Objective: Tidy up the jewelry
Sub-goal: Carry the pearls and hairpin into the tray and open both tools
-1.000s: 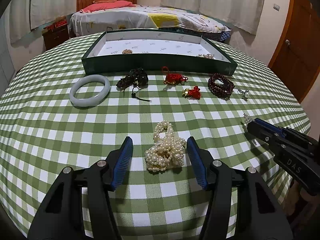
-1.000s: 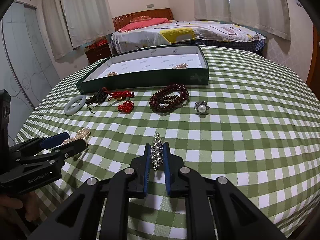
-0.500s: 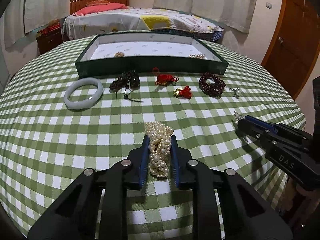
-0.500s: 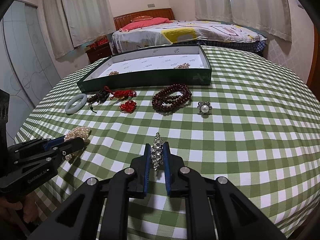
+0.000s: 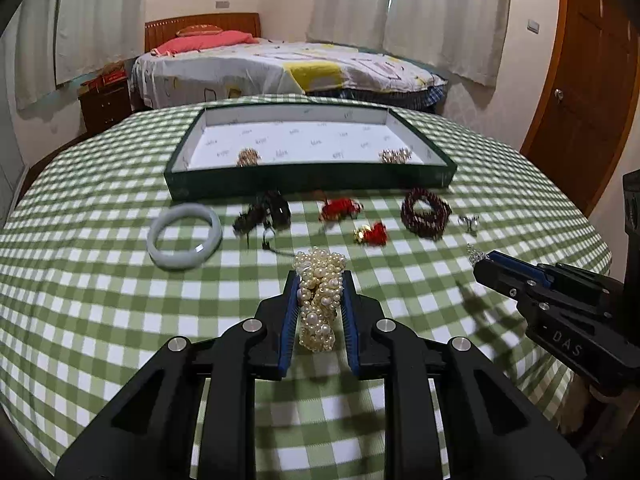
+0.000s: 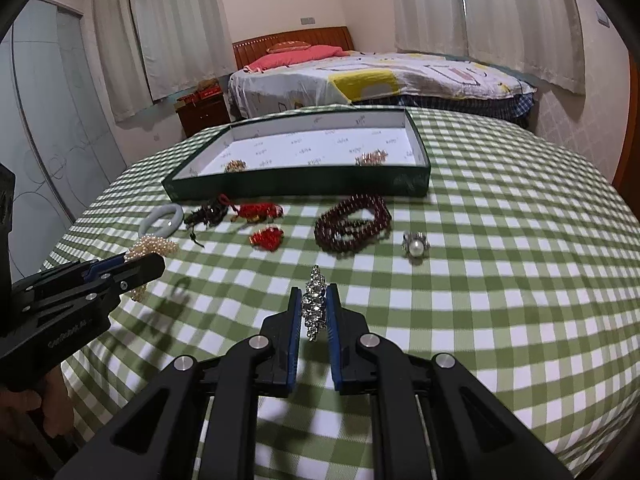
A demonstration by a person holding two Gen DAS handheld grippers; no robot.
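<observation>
My left gripper (image 5: 320,280) is shut on a bunched pearl necklace (image 5: 319,300), held just above the checked tablecloth; the same gripper (image 6: 140,264) and pearls (image 6: 150,246) show at the left of the right wrist view. My right gripper (image 6: 315,294) is shut on a sparkling rhinestone piece (image 6: 314,306), whose tip (image 5: 475,256) pokes out in the left wrist view. The green tray (image 5: 312,182) with a white lining stands at the back with two small gold pieces (image 5: 249,157) (image 5: 395,155) inside.
In front of the tray lie a pale jade bangle (image 5: 184,236), a dark beaded piece (image 5: 264,214), two red knotted charms (image 5: 340,208) (image 5: 372,234), a dark red bead bracelet (image 5: 426,214) and a pearl ring (image 6: 416,245). A bed stands behind the round table.
The left gripper's jaws closed on the pearl necklace and lifted it slightly off the cloth. The right gripper stayed shut on the rhinestone piece and barely moved.
</observation>
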